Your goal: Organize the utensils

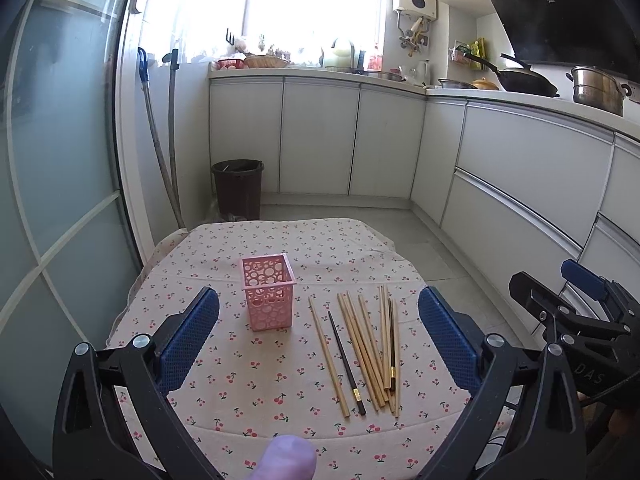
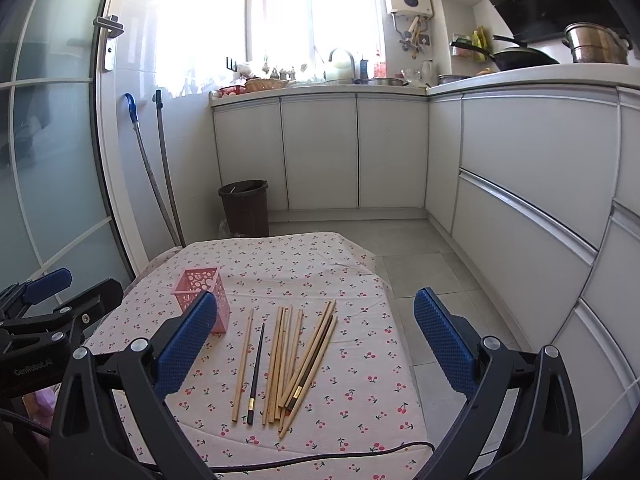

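A pink perforated holder (image 1: 267, 296) (image 2: 202, 298) stands upright and looks empty on a small table with a cherry-print cloth (image 1: 248, 364) (image 2: 352, 360). To its right lie several wooden chopsticks (image 1: 362, 350) (image 2: 286, 364) in a loose row, with a black chopstick (image 1: 346, 364) (image 2: 256, 374) among them and another dark one (image 1: 392, 346) (image 2: 314, 362) in the pile. My left gripper (image 1: 319, 340) hovers open over the near part of the table, nothing between its blue pads. My right gripper (image 2: 316, 344) is open too, above the chopsticks; it shows at the right edge (image 1: 576, 304) of the left wrist view.
A dark waste bin (image 1: 238, 188) (image 2: 245, 207) stands on the floor beyond the table, with two mop handles (image 1: 162, 160) leaning on the wall. White cabinets (image 2: 520, 184) run along the back and right. A black cable (image 2: 320, 458) crosses the table's near edge. A glass door (image 1: 60, 160) is at left.
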Demonstrator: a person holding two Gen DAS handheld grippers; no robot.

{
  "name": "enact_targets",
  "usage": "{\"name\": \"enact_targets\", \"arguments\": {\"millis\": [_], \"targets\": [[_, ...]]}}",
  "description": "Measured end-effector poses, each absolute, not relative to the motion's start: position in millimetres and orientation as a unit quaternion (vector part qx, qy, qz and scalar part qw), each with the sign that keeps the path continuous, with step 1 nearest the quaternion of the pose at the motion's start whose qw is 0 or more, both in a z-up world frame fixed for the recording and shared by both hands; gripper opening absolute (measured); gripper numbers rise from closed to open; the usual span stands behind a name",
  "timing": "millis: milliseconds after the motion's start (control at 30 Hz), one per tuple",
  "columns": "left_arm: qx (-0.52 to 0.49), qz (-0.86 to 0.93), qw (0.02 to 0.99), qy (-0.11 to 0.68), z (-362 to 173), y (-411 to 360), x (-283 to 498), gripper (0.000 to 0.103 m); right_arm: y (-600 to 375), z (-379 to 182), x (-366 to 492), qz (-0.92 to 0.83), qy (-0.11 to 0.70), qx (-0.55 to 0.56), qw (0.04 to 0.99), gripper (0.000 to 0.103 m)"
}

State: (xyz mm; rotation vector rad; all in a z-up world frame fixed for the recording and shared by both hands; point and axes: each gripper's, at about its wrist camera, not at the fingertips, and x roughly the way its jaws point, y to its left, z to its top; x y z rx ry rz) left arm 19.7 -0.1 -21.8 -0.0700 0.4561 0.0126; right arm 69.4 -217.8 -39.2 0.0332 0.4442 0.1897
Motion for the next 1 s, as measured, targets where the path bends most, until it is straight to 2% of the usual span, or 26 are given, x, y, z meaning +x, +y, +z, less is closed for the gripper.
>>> {"name": "enact_targets", "arguments": {"millis": [1000], "targets": [[-0.031,0.010,0.973,0.228,-21.7,1.5,20.1,0.096,-216.9,-39.7,70.0,0.096,0.222,0.016,0.970,0.096]]}}
